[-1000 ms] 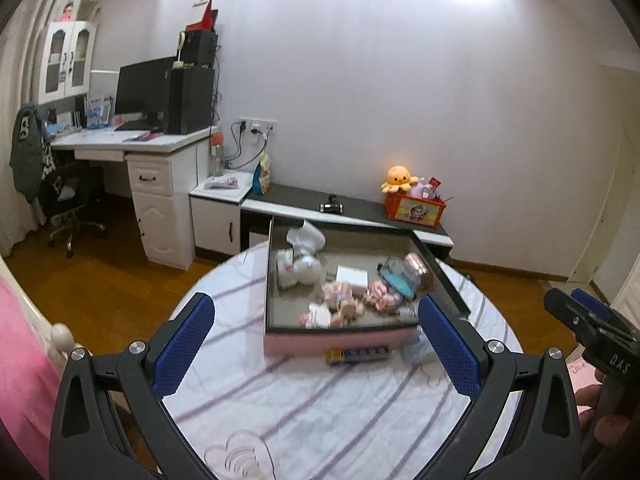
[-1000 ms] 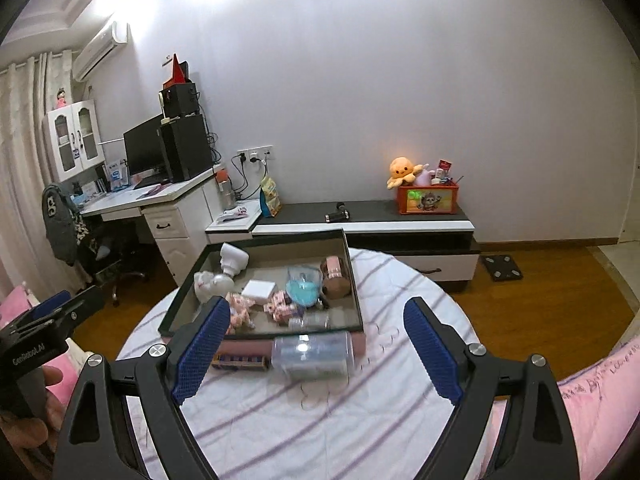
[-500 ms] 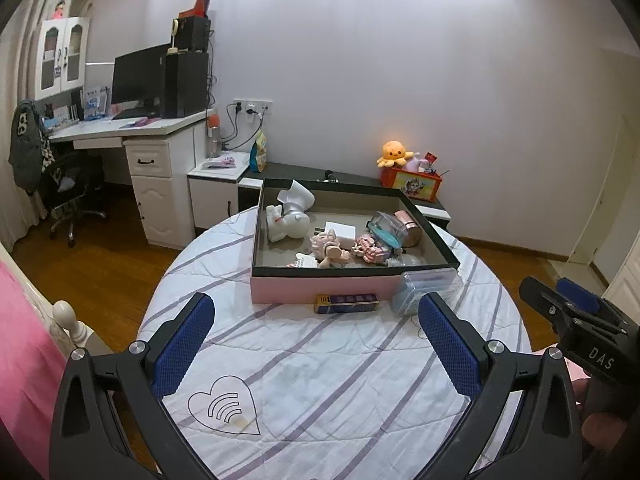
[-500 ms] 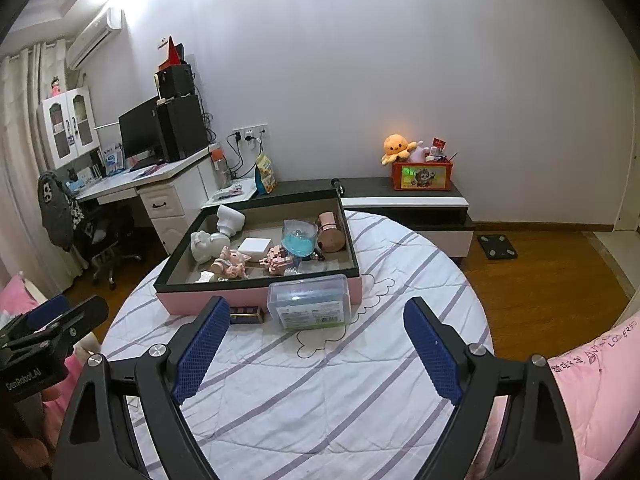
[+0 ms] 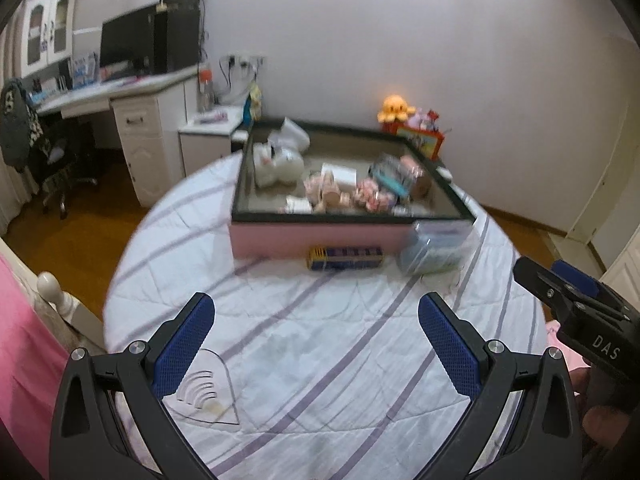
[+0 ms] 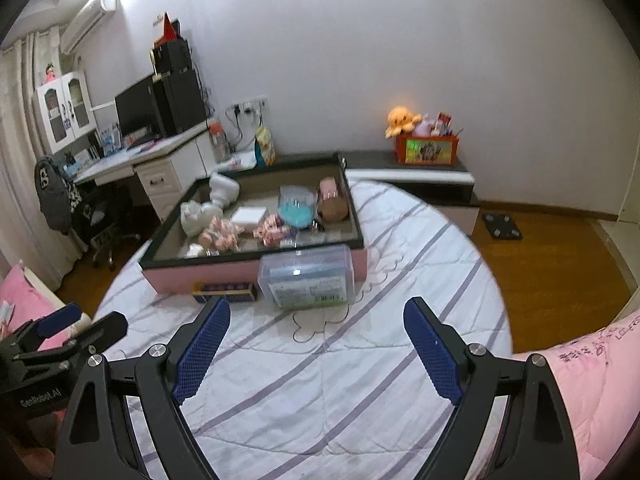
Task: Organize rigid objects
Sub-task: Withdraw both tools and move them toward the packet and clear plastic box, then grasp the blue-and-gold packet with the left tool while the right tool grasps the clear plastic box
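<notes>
room: bedroom with a white wall, wooden floor, a white desk (image 6: pixel 160 160) with a dark monitor at the left, and a low dark-topped cabinet (image 6: pixel 404 168) against the wall carrying an orange plush octopus (image 6: pixel 401 119) and a red box.
surface: round table (image 5: pixel 320 360) under a white cloth with purple stripes; a heart outline is printed on the cloth near the left gripper.
tray: pink-sided tray with a dark rim (image 5: pixel 320 238) sits on the far part of the table, holding a white figure (image 6: pixel 208 208), a white flat box, small pink toys (image 6: pixel 224 236), a clear cup with a blue inside (image 6: pixel 296 210) and a brownish jar lying on its side.
clear box: lidded clear plastic box (image 6: pixel 307 276) rests on the cloth, touching the tray's near wall towards its right end.
toy bus: small yellow and blue toy bus (image 5: pixel 346 258) lies on the cloth just beside the tray's near wall, left of the clear box.
left gripper: left gripper (image 5: pixel 316 330) hovers above the bare cloth, blue pads wide apart, nothing between them.
right gripper: right gripper (image 6: pixel 316 330) hovers over the cloth just short of the clear box, jaws spread wide and empty.
edges: pink bedding shows at the lower corners of both views.
</notes>
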### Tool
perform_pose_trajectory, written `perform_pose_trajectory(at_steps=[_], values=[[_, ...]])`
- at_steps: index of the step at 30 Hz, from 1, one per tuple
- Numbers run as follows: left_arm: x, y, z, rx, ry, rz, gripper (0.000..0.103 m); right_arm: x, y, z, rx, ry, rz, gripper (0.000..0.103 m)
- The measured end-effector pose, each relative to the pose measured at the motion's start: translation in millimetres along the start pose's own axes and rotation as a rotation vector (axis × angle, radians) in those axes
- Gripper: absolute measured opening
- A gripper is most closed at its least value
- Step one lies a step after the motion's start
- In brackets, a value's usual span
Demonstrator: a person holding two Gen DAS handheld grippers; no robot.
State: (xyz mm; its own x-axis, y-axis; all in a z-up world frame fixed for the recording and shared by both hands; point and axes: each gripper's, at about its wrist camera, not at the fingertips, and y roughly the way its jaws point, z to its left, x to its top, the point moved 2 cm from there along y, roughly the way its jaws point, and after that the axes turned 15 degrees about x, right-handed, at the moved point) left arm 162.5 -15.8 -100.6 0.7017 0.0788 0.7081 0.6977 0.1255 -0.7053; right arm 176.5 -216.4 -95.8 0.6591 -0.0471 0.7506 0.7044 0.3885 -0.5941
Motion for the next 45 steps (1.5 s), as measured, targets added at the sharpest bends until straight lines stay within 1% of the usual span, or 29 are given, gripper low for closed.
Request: perform_pose_trajectory(at_steps=[5,9,15,23,26,30,35,39,40,41,42,43,45], values=[[-5,36,-9,0.004,0.005,0.073,0.103,-3,32,-8,0.021,0.017,0.064,0.09],[-5,58,-12,0.014,0.003,0.106,0.103,-3,57,-15,0.02,0.021,0.105,0.09],[-4,84,-19,0.015,0.001,0.144,0.103,0,81,-24,0.025,0.027,0.14,0.09],[4,106,-41,-0.007,0.027,0.156,0.103,0,80,-45,0.02,0.058,0.142,0.09],[8,112,-51,-0.003,0.04,0.149,0.103,0,77,-52,0.017,0.069,0.137,0.09],[13,120,-61,0.02,0.046,0.148,0.103,-1,76,-61,0.016,0.093,0.135,0.09],[18,131,-69,0.076,0.063,0.148,0.103,-2,79,-64,0.03,0.1,0.141,0.09],[19,134,-70,0.09,0.067,0.15,0.102,-2,81,-63,0.045,0.095,0.142,0.09],[20,134,-69,0.082,0.058,0.148,0.101,-2,82,-62,0.05,0.092,0.141,0.09],[20,132,-65,0.075,0.046,0.145,0.095,-1,82,-60,0.058,0.088,0.138,0.09],[19,130,-62,0.075,0.045,0.14,0.086,-1,83,-59,0.064,0.087,0.137,0.09],[17,127,-58,0.083,0.057,0.134,0.085,-1,84,-57,0.071,0.084,0.138,0.09],[14,124,-49,0.072,0.066,0.135,0.085,-1,86,-52,0.084,0.075,0.137,0.09]])
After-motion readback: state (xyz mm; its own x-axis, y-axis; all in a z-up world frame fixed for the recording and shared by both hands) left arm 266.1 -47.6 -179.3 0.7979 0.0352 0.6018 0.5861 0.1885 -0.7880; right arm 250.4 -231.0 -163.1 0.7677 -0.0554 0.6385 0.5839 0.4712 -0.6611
